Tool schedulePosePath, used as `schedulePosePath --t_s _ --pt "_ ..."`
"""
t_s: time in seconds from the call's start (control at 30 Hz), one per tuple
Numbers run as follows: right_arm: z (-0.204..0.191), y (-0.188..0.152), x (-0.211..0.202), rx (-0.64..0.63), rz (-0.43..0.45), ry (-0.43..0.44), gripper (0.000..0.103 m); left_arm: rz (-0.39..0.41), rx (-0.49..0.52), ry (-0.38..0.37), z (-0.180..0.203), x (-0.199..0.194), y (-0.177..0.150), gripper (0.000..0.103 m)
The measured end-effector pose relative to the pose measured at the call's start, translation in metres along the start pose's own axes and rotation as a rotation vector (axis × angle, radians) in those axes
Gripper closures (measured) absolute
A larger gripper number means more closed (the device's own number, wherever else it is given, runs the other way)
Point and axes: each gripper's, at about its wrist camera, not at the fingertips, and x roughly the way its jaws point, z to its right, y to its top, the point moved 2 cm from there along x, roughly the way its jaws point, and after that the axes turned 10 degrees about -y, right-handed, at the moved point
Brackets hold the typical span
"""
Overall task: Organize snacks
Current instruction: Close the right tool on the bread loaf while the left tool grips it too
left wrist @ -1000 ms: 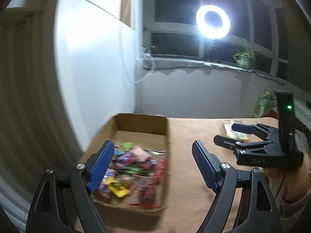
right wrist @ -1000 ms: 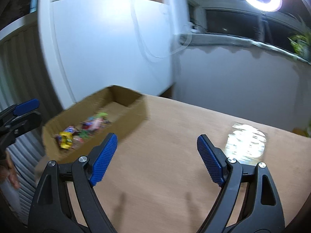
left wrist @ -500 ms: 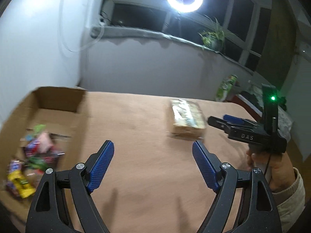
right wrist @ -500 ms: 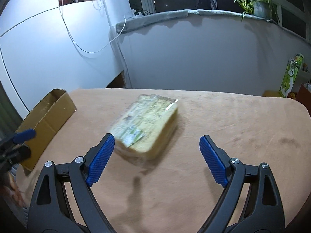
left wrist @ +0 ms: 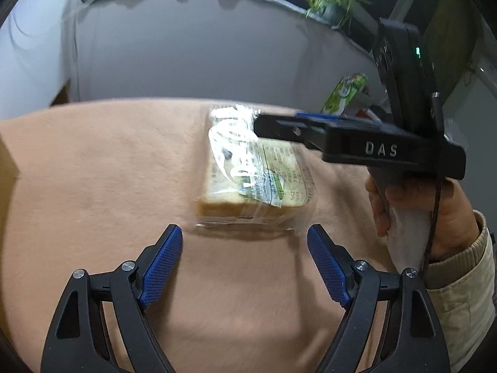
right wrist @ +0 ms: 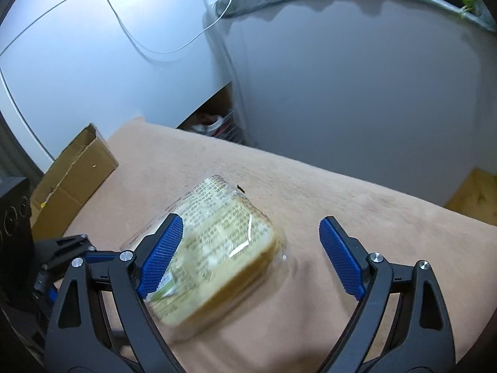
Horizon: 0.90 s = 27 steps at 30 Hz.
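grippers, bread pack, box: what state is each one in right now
left gripper: open, empty, short of the pack
right gripper: open, pack between its jaws, pads not pressing on it
bread pack: sealed in clear wrap, lying flat on the table
box: open at the top, at the table's edge

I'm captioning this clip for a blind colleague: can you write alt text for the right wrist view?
A clear-wrapped bread pack lies on a tan tabletop, between the open blue pads of the right gripper. A cardboard box sits at the table's far left edge, and part of the left gripper shows at the left.
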Motion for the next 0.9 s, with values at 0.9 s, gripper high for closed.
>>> schedulePosePath --t_s 0.9 --pt "0.001 -0.037 -0.023 0.120 0.007 0.043 0.026 0.024 0.097 0.068 0.032 0.006 0.001 0.017"
